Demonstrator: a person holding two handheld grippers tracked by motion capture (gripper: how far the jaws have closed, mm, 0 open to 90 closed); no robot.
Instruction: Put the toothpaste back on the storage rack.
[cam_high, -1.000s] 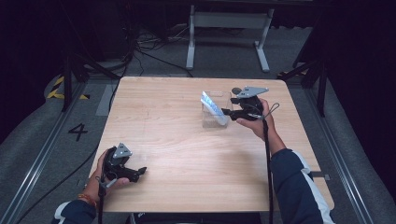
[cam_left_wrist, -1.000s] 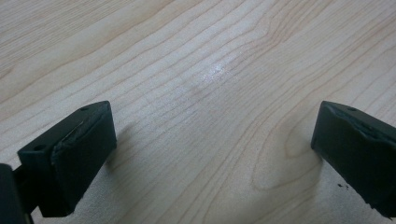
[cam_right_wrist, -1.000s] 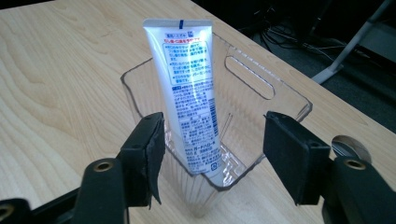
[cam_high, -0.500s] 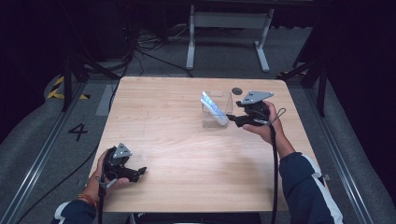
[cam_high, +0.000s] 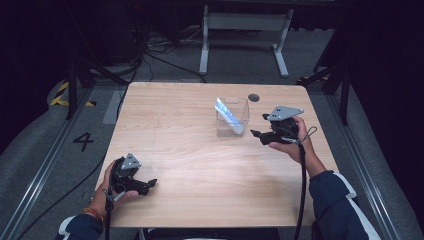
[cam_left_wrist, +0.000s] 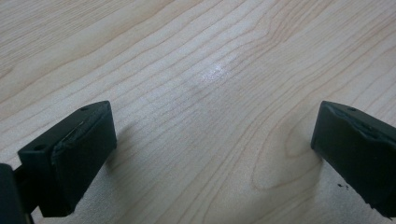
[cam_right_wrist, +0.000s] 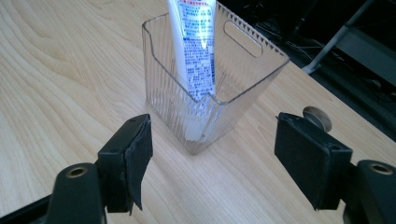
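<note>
**Tube standing in the clear bin, both my grippers empty**

Nearest me, my left gripper (cam_high: 150, 184) rests low at the near left of the wooden table (cam_high: 180, 150), its jaws spread wide over bare wood with nothing between them.

Farther out on the right, my right gripper (cam_right_wrist: 210, 163) hangs just short of the clear ribbed bin (cam_right_wrist: 210, 93), jaws parted and empty, aimed at its near corner.

Inside the bin stands a white tube (cam_right_wrist: 194, 51) with blue print. Its long axis runs nearly upright, tilted a little; the capped end seems to be down on the bin floor and the flat end sticks up past the rim.

I judge the tube light and soft, likely to dent under a hard pinch and somewhat slick. I would take it by the exposed upper part, across its flat faces. The bin looks stiff, thin-walled and light enough to slide if nudged.
</note>
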